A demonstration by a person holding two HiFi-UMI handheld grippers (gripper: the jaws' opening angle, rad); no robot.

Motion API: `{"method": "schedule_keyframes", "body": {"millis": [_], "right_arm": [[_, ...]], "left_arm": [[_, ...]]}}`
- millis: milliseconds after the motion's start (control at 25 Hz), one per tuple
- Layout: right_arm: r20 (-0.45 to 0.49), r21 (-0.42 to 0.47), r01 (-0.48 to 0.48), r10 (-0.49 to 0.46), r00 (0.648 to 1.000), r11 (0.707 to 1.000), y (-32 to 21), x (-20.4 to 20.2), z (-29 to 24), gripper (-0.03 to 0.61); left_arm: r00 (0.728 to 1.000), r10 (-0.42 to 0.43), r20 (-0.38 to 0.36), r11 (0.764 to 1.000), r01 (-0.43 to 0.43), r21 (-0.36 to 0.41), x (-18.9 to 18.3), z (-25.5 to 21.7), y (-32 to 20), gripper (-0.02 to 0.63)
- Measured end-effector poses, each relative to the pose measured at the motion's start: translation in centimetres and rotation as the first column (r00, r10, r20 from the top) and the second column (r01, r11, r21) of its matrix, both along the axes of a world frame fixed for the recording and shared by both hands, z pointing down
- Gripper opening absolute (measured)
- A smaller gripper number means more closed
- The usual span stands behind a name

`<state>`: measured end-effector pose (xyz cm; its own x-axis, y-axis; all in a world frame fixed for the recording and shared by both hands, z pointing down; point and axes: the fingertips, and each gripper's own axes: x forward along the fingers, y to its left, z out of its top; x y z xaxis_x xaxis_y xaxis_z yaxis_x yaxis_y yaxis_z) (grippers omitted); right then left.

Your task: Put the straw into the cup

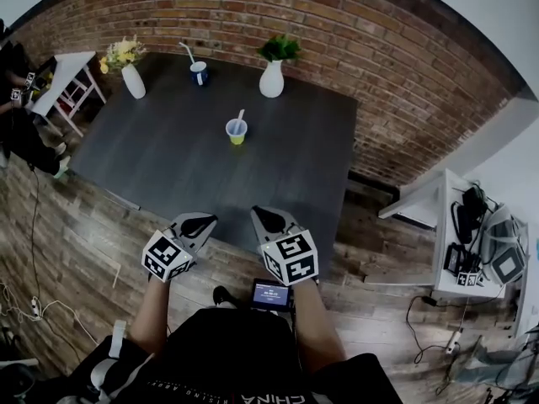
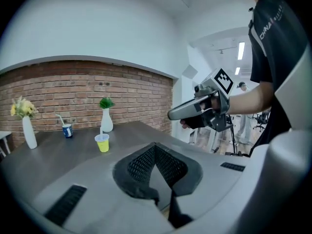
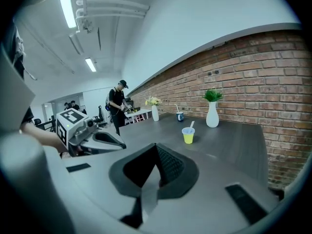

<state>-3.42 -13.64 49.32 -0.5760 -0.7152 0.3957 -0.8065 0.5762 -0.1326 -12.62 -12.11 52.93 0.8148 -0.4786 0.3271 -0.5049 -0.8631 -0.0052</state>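
Left gripper (image 2: 155, 149): I am holding it low in front of my body, off the near edge of the table (image 1: 160, 154). Its jaws are pressed together with nothing between them.
Right gripper (image 3: 157, 149): I am holding it just beside the left one, at about the same height. Its jaws are also clenched on nothing.
Cup: the yellow cup (image 1: 237, 132) is standing upright near the middle of the table, well apart from both grippers.
Straw: a white straw (image 1: 240, 117) is leaning inside the yellow cup, its top sticking out over the rim. I am not seeing any loose straw on the table.
Far edge: a blue cup (image 1: 200, 73) with its own straw (image 1: 187, 50) is standing between a white vase of yellow flowers (image 1: 133, 81) and a white vase with a green plant (image 1: 271, 80).
Step in hand: I am judging that the placing looks done, since the straw is sitting in the cup and neither gripper is carrying anything. I am waiting at the table edge rather than working.
Next move: if another straw is meant, I am expecting a long reach across the table. That would mean opening the jaws first, pinching the thin straw lightly at the tips, and taking care not to tip the light cup.
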Motion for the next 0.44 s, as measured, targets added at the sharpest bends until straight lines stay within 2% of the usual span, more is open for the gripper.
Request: {"method": "schedule_keyframes", "body": {"millis": [160, 440], "right_arm": [[0.004, 0.01, 0.027, -0.027, 1.0, 1.0, 0.2, 0.5, -0.3, 0.005], [0.006, 0.01, 0.045, -0.045, 0.999, 0.999, -0.1, 1.9, -0.3, 0.005]], "left_arm": [[0.998, 0.043, -0.039, 0.999, -0.043, 0.002, 2.3, -1.3, 1.0, 0.003], [0.998, 0.042, -0.045, 0.999, -0.042, -0.001, 3.9, -1.6, 1.0, 0.003]]}}
